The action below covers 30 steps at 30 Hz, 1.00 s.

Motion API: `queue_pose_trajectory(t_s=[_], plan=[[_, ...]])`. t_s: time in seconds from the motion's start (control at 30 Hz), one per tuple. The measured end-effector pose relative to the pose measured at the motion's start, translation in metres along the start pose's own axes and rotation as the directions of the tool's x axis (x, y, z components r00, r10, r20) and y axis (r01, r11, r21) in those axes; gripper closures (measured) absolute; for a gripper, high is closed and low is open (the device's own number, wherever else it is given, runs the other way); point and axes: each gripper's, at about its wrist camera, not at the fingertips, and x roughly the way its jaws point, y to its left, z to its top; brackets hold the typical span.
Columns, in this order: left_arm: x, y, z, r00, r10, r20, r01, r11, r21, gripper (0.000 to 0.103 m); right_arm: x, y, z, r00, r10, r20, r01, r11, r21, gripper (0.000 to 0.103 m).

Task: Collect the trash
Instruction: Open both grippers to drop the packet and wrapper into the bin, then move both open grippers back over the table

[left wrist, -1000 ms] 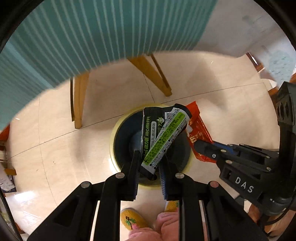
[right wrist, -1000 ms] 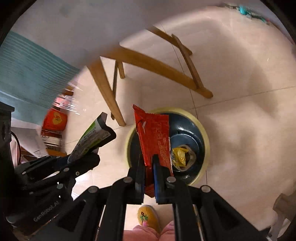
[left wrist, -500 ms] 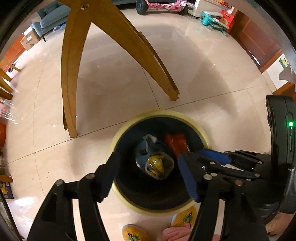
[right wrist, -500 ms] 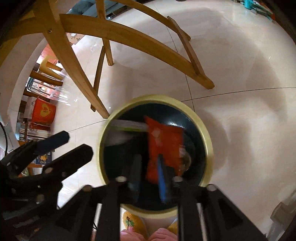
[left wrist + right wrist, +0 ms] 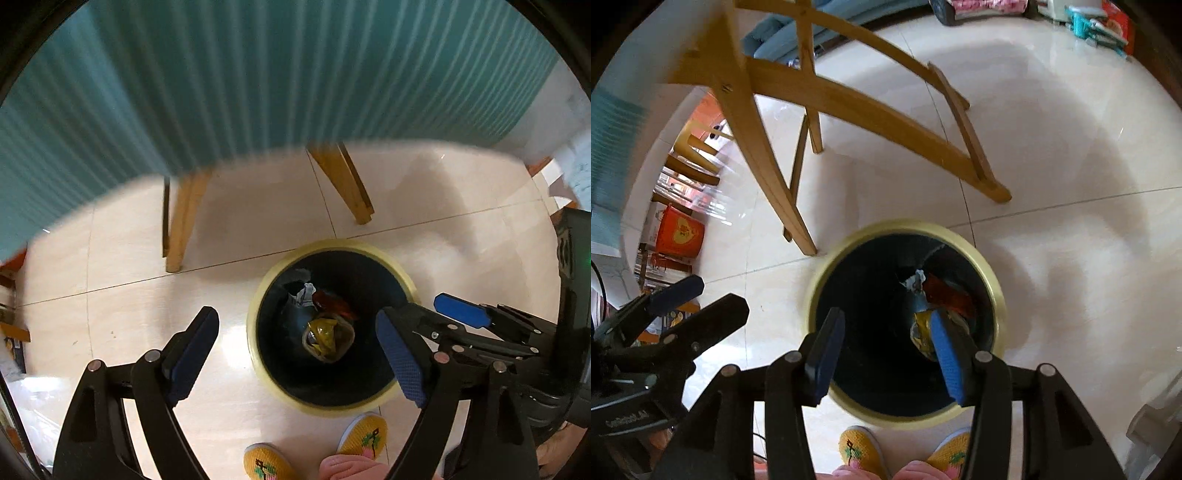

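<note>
Both grippers are hanging over the trash bin [image 5: 400, 271], which is standing on the tile floor [image 5: 110, 277] near the wooden legs [image 5: 177, 221] of the surface. The left gripper [image 5: 295, 354] is holding its fingers wide apart w/ nothing between them. The right gripper [image 5: 886, 350] is the same: fingers spread, empty.

The trash is lying at the bottom of the bin: a red wrapper [image 5: 334, 301], a crumpled yellow wrapper [image 5: 325, 338] and a grey-white piece [image 5: 304, 293]. In the right wrist view the red wrapper [image 5: 947, 291] is touching the yellow one [image 5: 923, 334], and one blue finger pad is partly covering it. The person's yellow slippers [image 5: 364, 434] are just beside the bin.

Judgement: the drop step is looking finished for these pieces, since nothing is clamped and the wrappers are inside. The next move is probably calling for both grippers to lift away from the bin and go back up to the striped teal cloth [image 5: 258, 74] of the surface, approx. above, to look for more trash. Whether any is left there I cannot tell; the top of the surface is not showing.
</note>
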Motion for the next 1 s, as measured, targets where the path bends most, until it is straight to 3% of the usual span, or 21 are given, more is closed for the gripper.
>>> queue_pose_trajectory(t_s=[0.23,0.6,1.0], plan=[[-0.066,0.005,-0.003,1.000,0.001,0.013,-0.001,0.999,-0.037,0.017,-0.061,0.027,-0.009,0.998,-0.047,0.045,0.048,0.999,-0.024,0.054],[-0.222,0.003,0.021,0.993,-0.001,0.115,0.008,0.998,-0.057,0.017,-0.198,0.072,-0.010,0.989,-0.065,0.131,0.067,0.998,-0.009,0.054],[-0.370,-0.006,0.063,0.963,-0.026,0.269,0.037,0.999,-0.036,0.017,-0.345,0.131,0.028,0.961,-0.035,0.273,0.048,0.998,-0.042,0.054]])
